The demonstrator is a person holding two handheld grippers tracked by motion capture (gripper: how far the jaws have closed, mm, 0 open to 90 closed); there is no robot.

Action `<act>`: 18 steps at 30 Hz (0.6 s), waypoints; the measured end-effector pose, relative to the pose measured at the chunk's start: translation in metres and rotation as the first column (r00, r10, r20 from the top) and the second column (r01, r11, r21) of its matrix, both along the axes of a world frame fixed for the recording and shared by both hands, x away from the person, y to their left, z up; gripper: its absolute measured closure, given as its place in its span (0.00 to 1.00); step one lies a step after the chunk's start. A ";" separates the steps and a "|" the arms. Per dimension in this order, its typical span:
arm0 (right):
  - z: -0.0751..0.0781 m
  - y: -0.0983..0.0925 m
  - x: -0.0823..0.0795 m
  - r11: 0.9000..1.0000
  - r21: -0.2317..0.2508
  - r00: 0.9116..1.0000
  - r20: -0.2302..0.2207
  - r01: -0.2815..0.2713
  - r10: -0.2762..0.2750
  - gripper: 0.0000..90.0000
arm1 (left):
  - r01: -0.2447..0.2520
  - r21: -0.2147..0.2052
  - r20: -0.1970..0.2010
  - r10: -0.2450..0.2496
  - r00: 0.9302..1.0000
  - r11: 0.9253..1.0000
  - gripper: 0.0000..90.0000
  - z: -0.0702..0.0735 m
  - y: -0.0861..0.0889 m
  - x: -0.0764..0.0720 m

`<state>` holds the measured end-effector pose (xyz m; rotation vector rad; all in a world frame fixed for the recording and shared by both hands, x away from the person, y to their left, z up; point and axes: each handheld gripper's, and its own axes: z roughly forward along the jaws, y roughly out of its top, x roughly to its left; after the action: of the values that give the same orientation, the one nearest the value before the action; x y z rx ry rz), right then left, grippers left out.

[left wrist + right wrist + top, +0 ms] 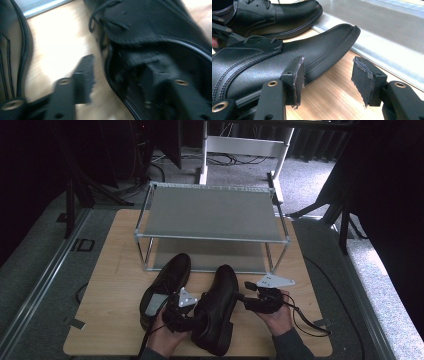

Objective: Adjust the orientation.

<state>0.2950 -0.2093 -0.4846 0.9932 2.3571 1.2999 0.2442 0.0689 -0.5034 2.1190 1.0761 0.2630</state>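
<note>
Two black leather shoes are set side by side on the wooden table (105, 285), toes pointed toward the two-tier metal rack (210, 212), presumably so that they can be slid forward onto a shelf. The left shoe (165, 287) lies just left of the left gripper (192, 317) and is not held. The left gripper is brought in low from the near edge, the hand beneath it, and is seen in its own view with the jaws astride the collar of the right shoe (217, 307): one jaw outside on the table side, the other down inside the opening. The jaws appear parted around the rim, though blur makes a firm clamp hard to judge. The right gripper (248, 292) is held level at the outer flank of the same shoe, wrist low, jaws well apart; in the right gripper view its left pad (297, 78) rests at the sole edge, the other over bare wood.
</note>
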 end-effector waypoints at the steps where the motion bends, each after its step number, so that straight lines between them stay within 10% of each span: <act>1: 0.000 0.000 0.000 1.000 -0.006 1.000 0.002 0.001 -0.001 0.47 | -0.005 -0.013 0.001 0.005 1.000 1.000 0.69 0.002 0.000 0.001; 11: -0.002 0.002 -0.003 0.999 -0.030 1.000 0.004 -0.020 0.020 0.44 | -0.118 -0.018 0.116 0.120 0.986 0.993 0.91 0.014 0.003 0.004; 18: -0.007 0.005 -0.002 0.998 -0.057 1.000 -0.007 -0.018 0.017 0.44 | -0.225 -0.005 0.173 0.222 0.959 0.974 0.91 0.022 0.014 0.007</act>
<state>0.2930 -0.2039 -0.4921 0.9636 2.3992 1.2298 0.2511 0.0831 -0.4813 1.9464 1.2122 0.5547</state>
